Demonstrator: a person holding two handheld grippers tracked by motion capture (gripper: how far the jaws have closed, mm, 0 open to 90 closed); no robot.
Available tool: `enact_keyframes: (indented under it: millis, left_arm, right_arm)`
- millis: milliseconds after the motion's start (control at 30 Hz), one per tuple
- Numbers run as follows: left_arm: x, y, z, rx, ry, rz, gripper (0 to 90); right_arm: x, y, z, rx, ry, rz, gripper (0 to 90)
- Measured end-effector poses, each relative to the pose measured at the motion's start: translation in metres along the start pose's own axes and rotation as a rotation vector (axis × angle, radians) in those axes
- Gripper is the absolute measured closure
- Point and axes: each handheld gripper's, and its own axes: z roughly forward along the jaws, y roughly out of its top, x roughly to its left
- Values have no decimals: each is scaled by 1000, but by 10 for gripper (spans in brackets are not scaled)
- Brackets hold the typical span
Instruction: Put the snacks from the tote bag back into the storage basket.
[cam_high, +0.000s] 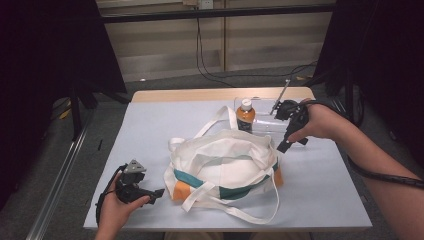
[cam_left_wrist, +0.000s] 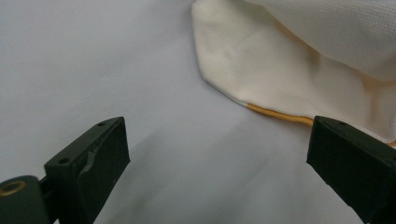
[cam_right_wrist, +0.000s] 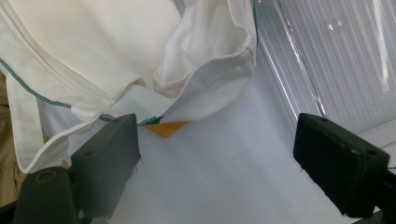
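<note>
Both hand-held grippers released: left (cam_high: 159, 192) short of the bag (cam_high: 225, 170), right (cam_high: 284, 146) beside its far corner. Bottle (cam_high: 245, 114) stands outside; packing seemingly not begun.

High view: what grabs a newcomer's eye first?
The white tote bag with green and orange trim sprawls mid-table, straps loose. Behind it an orange bottle with a white cap stands in a clear tray. The left gripper and right gripper flank the bag, both open.
</note>
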Motion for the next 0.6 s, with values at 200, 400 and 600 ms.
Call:
enact_keyframes:
  millis: [200, 400, 600]
  left_arm:
    - [-1, -1, 2, -22, 22, -5, 53]
    - [-2, -1, 2, -29, 23, -4, 53]
    - [-3, -1, 2, -32, 20, -4, 53]
  right_arm:
    - [-2, -9, 1, 1, -5, 11, 144]
    - [-1, -17, 1, -12, 0, 15, 145]
    - [0, -25, 4, -9, -2, 19, 144]
